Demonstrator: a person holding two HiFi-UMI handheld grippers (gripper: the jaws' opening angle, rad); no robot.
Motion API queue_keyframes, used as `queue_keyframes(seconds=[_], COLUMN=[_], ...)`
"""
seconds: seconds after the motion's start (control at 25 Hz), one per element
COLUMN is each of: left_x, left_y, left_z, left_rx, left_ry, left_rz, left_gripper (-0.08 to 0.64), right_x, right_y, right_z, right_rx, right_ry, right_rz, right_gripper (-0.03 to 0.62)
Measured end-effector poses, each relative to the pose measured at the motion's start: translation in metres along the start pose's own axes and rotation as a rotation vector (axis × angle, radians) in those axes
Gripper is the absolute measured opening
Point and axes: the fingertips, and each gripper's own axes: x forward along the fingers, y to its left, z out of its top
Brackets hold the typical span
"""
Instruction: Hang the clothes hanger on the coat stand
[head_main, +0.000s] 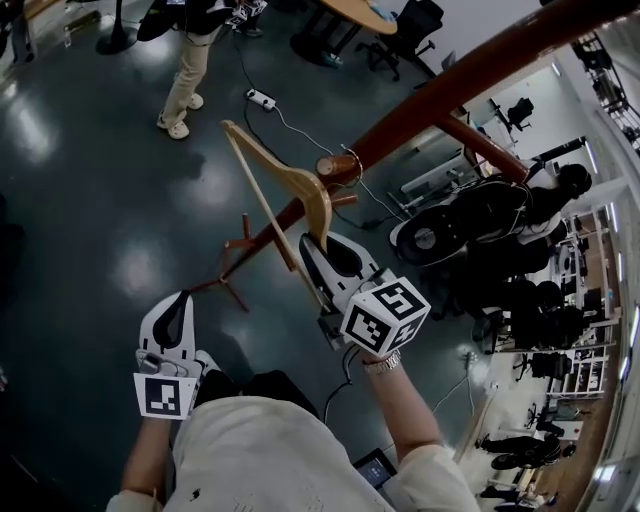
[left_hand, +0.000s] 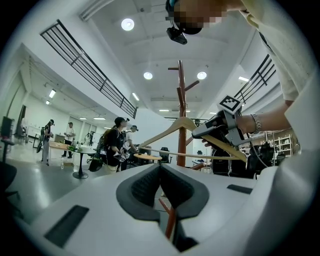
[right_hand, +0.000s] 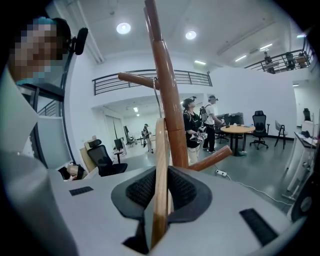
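My right gripper (head_main: 332, 252) is shut on one arm of a pale wooden clothes hanger (head_main: 285, 185), which stands on edge between the pads (right_hand: 182, 192). The hanger's wood (right_hand: 160, 165) runs straight up in the right gripper view. Its metal hook (head_main: 353, 165) reaches an upper peg (right_hand: 136, 79) of the reddish-brown coat stand (head_main: 470, 85); I cannot tell whether it rests on the peg. My left gripper (head_main: 172, 318) hangs low at the left, shut and empty. From the left gripper view I see the hanger (left_hand: 172, 127), the stand (left_hand: 181, 107) and the right gripper (left_hand: 220, 125) beyond its closed jaws.
The stand's legs (head_main: 232, 275) spread on the dark glossy floor. A power strip (head_main: 262, 99) with a cable lies near a standing person (head_main: 185, 80). Exercise machines (head_main: 470, 220) crowd the right. Several people (left_hand: 114, 142), round tables (right_hand: 236, 130) and office chairs (right_hand: 102, 160) stand farther off.
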Motion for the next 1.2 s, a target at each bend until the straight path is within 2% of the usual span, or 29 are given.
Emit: queue_keyframes(seconds=[0.2, 0.36, 0.68, 1.0, 1.2], left_x=[-0.005, -0.009, -0.024, -0.034, -0.044], left_y=[-0.011, -0.022, -0.039, -0.054, -0.059], left_z=[0.0, 0.0, 0.0, 0.0, -0.002], left_rx=[0.003, 0.004, 0.015, 0.018, 0.019], left_ry=[0.006, 0.0, 0.009, 0.002, 0.002], left_rz=[-0.013, -0.019, -0.026, -0.032, -0.013], left_gripper=[0.012, 0.012, 0.012, 0.012, 0.012], right_x=[-0.009, -0.02, -0.049, -0.097, -0.123], right_y=[0.002, -0.001, -0.004, -0.006, 0.007], right_z=[0.001, -0.007, -0.014, -0.011, -0.017], right_rx=[-0.005, -0.019, 0.033, -0.041, -0.042], right_ry=[-0.024, -0.038, -0.076, -0.215, -0.25], right_rz=[-0.001, -0.013, -0.044, -0.141, -0.107], right_gripper=[0.052, 0.092, 0.1, 0.098, 0.098])
